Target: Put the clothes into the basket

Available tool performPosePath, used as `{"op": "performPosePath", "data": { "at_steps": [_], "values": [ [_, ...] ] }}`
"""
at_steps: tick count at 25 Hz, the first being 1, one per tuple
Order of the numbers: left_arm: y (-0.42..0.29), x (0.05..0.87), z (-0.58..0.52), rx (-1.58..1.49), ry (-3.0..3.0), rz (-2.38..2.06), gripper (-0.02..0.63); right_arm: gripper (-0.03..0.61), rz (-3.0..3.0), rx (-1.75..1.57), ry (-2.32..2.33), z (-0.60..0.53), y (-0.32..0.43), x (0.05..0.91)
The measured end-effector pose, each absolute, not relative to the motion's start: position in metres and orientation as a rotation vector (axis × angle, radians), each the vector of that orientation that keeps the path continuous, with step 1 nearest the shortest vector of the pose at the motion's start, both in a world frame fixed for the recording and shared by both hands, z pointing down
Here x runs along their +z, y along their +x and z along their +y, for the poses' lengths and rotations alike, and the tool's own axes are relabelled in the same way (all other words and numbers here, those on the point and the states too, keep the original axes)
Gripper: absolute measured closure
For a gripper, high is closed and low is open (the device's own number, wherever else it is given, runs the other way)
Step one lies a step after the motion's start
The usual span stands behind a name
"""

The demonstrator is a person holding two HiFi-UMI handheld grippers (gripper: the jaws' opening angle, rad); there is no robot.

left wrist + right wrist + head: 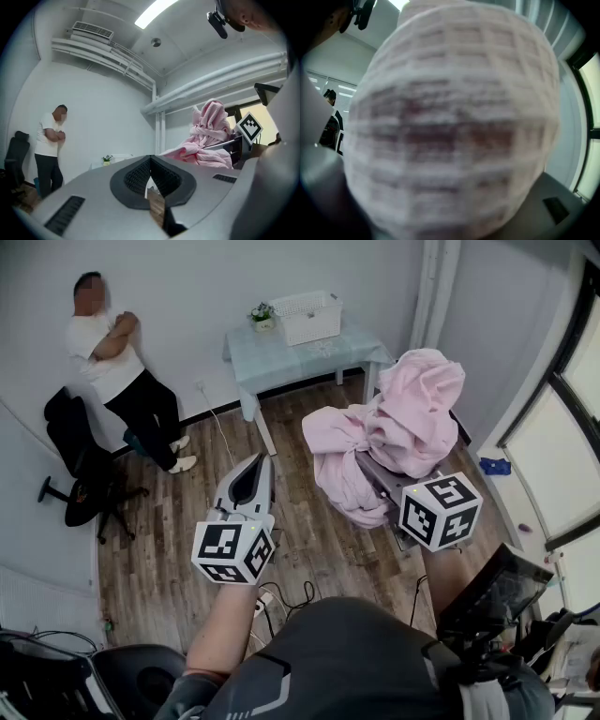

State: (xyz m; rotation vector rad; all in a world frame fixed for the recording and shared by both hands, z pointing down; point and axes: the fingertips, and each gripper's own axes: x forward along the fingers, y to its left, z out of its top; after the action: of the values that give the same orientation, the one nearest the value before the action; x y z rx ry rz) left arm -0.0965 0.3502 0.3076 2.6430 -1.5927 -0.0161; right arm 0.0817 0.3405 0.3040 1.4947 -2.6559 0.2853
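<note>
Pink waffle-knit garment [454,117] hangs bunched in the right claw [373,472], which grips it; the left claw [255,468] is closed, empty.

No text or number can be read (cubes [441,510] show only coded squares).

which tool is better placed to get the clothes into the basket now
Right. The right tool holds the pink clothes, bunched over its jaws. The left tool is shut and empty, beside the bundle. The basket sits on the table ahead.
</note>
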Motion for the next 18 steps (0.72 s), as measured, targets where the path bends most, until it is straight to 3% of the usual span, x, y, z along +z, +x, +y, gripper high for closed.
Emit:
{"op": "performPosePath", "data": {
  "at_steps": [18],
  "values": [
    [-0.0999, 0.3101, 0.3529, -0.005, 2.633, -1.598, 0.604, 0.259, -2.669, 0.318, 1.515, 0.3406, 0.0813, 0.3041]
  ]
}}
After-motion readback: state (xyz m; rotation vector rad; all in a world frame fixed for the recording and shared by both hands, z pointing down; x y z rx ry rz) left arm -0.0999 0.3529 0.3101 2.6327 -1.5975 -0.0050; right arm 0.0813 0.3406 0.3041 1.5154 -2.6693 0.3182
